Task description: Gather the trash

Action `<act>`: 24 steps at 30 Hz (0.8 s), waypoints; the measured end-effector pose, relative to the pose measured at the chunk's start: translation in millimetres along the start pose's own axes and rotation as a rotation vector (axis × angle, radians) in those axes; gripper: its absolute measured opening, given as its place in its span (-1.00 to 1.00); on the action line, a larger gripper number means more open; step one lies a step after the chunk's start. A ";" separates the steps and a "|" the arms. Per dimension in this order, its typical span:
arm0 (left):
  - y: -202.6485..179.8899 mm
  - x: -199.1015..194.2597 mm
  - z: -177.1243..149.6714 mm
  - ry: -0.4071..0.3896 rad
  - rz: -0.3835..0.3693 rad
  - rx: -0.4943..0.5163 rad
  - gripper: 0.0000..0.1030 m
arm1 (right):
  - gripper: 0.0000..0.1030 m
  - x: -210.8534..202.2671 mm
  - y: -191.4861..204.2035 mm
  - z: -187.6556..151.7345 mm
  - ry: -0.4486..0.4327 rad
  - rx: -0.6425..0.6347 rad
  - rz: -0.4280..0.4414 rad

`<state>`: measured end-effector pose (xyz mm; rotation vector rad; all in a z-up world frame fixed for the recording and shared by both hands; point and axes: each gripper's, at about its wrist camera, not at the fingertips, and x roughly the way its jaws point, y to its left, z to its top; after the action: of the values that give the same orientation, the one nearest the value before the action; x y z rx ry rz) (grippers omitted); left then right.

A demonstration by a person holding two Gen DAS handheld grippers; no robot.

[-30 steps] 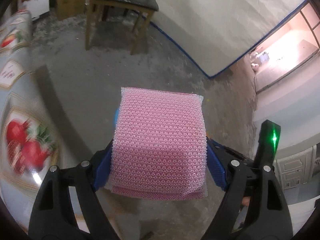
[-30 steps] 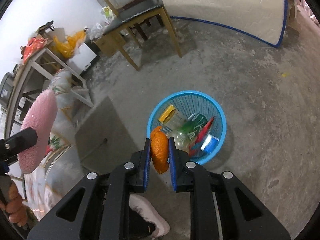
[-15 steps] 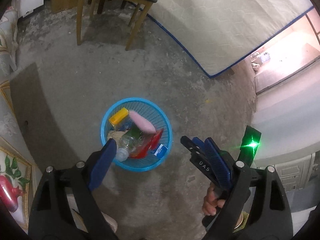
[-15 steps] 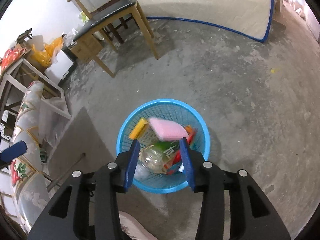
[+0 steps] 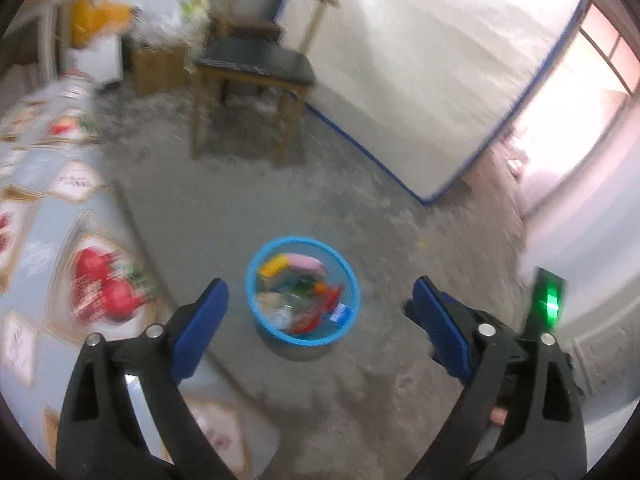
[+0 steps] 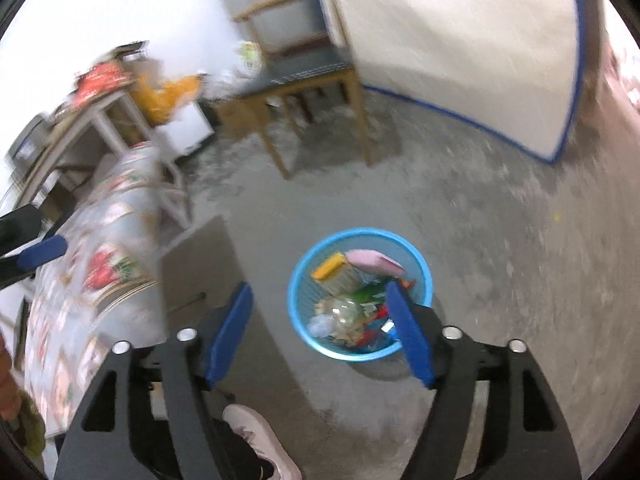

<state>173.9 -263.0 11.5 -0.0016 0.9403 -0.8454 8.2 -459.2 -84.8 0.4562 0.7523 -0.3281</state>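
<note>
A round blue mesh basket [image 5: 251, 280] [image 6: 297, 280] stands on the concrete floor, filled with trash. In it lie a pink sponge [image 5: 307, 264] [image 6: 372, 261], a yellow-topped sponge [image 5: 273, 266] [image 6: 330, 266], a clear plastic bottle [image 6: 340, 308] and red and green wrappers. My left gripper [image 5: 320, 300] hangs above the basket with its jaws opening and nothing between them. High over the basket's near side, my right gripper [image 6: 320, 312] has its jaws opening too, and they are empty. The left gripper's blue fingertip [image 6: 42, 250] shows at the left edge of the right wrist view.
A table with a fruit-print cloth [image 5: 60, 248] [image 6: 100, 264] stands to the left. A wooden chair [image 5: 256, 68] [image 6: 308, 76] and a leaning mattress [image 5: 432, 60] [image 6: 460, 40] are behind the basket. Boxes and bags [image 5: 100, 24] crowd the far left corner. A shoe [image 6: 260, 440] is below my right gripper.
The pink sponge left the left gripper and the orange piece left the right gripper; both fell into the basket. Both grippers opened wider and rose away from the basket.
</note>
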 end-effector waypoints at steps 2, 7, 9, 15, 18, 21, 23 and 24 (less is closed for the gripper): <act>1.2 -28.4 -16.6 -0.063 0.051 -0.009 0.82 | 0.63 -23.5 21.6 -6.6 -0.036 -0.068 0.020; 10.7 -83.9 -57.9 -0.138 0.190 -0.081 0.83 | 0.87 -75.5 77.3 -30.2 -0.114 -0.233 0.016; 14.6 -105.8 -78.7 -0.190 0.277 -0.144 0.83 | 0.87 -89.3 95.1 -41.3 -0.135 -0.286 -0.013; 11.9 -141.7 -125.5 -0.265 0.483 -0.138 0.83 | 0.87 -113.9 132.9 -70.2 -0.139 -0.373 -0.060; 13.6 -143.6 -134.9 -0.237 0.543 -0.154 0.83 | 0.87 -119.2 141.4 -81.1 -0.153 -0.399 -0.098; 23.6 -138.1 -144.3 -0.161 0.596 -0.183 0.83 | 0.87 -123.3 148.7 -91.8 -0.179 -0.431 -0.134; 30.2 -135.9 -154.2 -0.126 0.627 -0.209 0.83 | 0.87 -122.9 150.4 -95.4 -0.154 -0.441 -0.146; 34.4 -134.9 -158.6 -0.112 0.630 -0.225 0.83 | 0.87 -122.6 150.0 -96.3 -0.137 -0.436 -0.142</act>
<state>42.6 -98.3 -2.3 0.0499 0.8547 -0.1543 -65.4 -267.3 -17.0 -0.0315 0.6996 -0.3133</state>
